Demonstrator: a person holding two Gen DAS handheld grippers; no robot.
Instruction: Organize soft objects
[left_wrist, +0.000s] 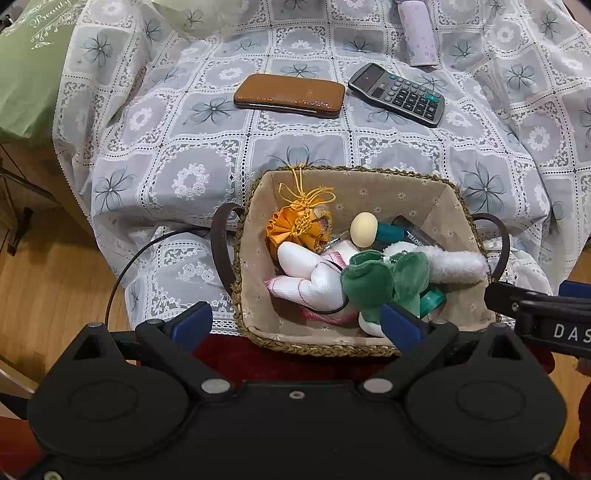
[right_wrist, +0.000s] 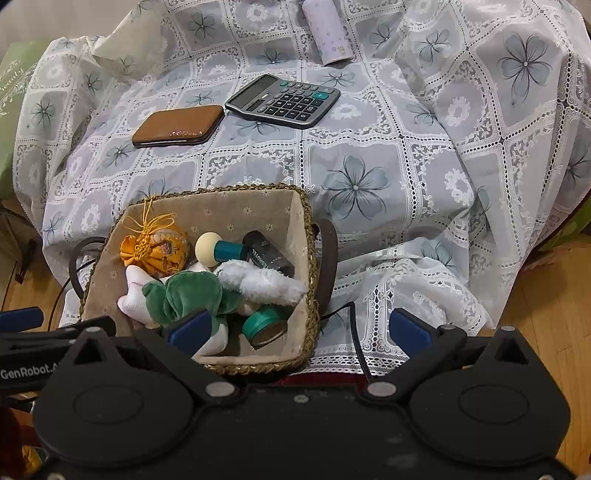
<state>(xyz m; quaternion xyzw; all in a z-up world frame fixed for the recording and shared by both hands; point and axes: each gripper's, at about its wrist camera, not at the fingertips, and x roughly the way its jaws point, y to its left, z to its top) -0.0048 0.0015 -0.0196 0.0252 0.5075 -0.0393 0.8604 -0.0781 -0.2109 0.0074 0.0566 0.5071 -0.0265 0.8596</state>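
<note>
Both grippers, left (left_wrist: 295, 325) and right (right_wrist: 299, 328), gape empty before the basket (left_wrist: 255, 258), where the green plush toy (left_wrist: 384, 277) at 6 o'clock may snag neighbouring clutter when lifted.

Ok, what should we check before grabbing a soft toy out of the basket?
1. Left gripper open: ok, jaws spread wide, nothing held.
2. Right gripper open: ok, also empty.
3. Green plush toy reachable: ok, it lies on top in the fabric-lined woven basket.
4. White fluffy plush free: cannot tell, its lower part is hidden under the green one.
5. Hard things out of the way: not ok, a teal roll of tape and a black box sit among the soft toys.
6. Room on the floral lace tablecloth: ok, bare beside the basket.
</note>
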